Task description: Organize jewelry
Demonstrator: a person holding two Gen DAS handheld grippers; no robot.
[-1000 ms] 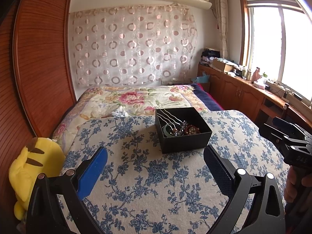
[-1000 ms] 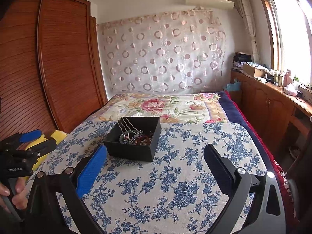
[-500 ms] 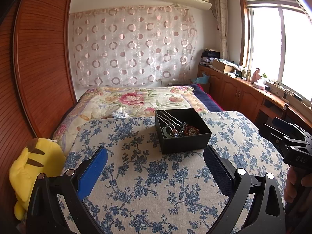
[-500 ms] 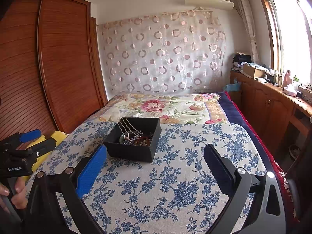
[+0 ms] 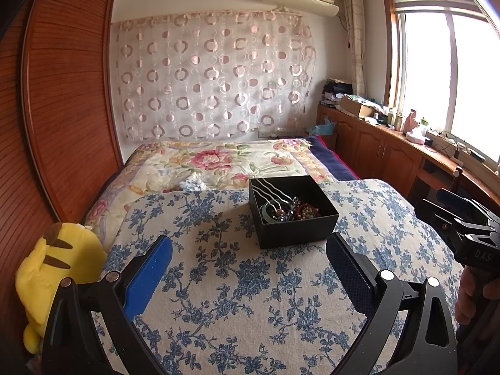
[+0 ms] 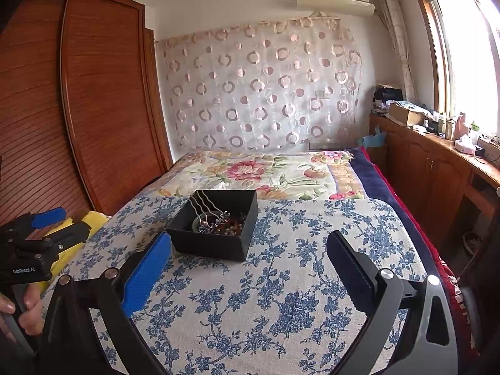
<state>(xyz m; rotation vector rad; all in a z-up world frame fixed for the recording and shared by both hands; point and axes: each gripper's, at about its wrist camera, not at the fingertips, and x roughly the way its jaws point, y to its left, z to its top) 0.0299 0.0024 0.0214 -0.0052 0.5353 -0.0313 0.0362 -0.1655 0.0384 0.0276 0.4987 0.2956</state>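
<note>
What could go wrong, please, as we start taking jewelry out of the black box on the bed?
The jewelry lies tangled, so lifting one piece may drag others out. The box sits on a soft bedspread and could tip if pushed. Both tools, left and right, are open and empty.

Very little shifts in this last second. The right gripper (image 6: 249, 237) tips a shade upward: through its own camera the black box (image 6: 215, 247) and the wardrobe (image 6: 103, 100) top sit slightly lower in view than before. From the left wrist camera, that same gripper (image 5: 468, 228) at the edge of the bed drifts a touch outward to the right. The left gripper (image 5: 249, 239) barely wavers, and I cannot make out any movement of the box (image 5: 297, 234) on the blue-flowered cover (image 5: 234, 297). Neither pair of jaws changes its wide spread.
</note>
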